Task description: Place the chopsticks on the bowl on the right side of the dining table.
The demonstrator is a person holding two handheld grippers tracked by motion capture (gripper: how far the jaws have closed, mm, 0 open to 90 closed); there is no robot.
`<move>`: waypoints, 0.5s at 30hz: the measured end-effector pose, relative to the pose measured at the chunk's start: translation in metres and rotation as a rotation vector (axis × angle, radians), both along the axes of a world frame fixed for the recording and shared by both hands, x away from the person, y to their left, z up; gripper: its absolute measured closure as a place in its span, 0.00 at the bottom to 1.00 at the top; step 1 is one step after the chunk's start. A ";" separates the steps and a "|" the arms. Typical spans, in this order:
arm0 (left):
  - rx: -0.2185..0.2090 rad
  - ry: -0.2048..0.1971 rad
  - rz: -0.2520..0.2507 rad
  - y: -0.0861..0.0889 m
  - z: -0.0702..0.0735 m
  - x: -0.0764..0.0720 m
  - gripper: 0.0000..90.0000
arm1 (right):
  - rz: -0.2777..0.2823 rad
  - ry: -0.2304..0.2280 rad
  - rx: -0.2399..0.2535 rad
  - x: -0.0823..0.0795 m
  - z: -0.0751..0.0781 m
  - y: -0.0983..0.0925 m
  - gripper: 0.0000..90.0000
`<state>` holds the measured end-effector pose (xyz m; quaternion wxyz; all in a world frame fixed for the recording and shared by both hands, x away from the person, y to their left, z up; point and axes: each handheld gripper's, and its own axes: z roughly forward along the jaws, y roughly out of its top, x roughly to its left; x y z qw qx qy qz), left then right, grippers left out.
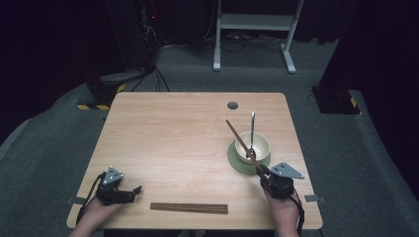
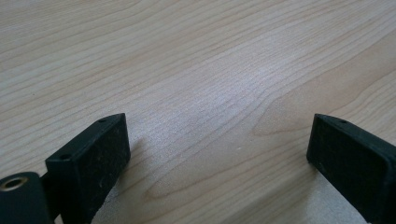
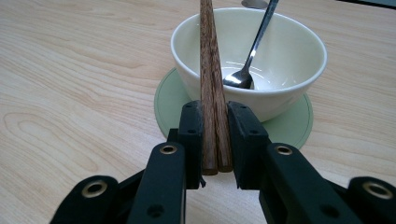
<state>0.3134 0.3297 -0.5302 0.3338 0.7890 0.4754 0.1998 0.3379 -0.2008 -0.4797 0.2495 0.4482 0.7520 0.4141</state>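
Right gripper view: chopsticks [image 3: 212,84] tips cut off

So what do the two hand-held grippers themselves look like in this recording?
Both are black. The left hand-held gripper and the right hand-held gripper each carry a grey three-cornered plate on top, and a black cable trails back from each past the wrist. Up close the jaws are flat, rectangular, textured pads, on arms with brass-coloured ringed holes. No sleeves show on the forearms.

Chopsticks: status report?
Right gripper shut on chopsticks, angled over bowl. Left gripper open, idle. Spoon already in bowl.
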 end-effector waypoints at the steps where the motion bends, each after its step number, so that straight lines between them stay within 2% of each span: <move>1: 0.001 -0.001 -0.001 0.000 0.000 0.000 0.07 | 0.003 0.001 -0.001 -0.001 0.000 0.000 0.85; 15: 0.000 0.000 0.004 0.000 0.000 0.000 0.07 | 0.016 0.009 0.019 -0.012 0.000 -0.001 0.84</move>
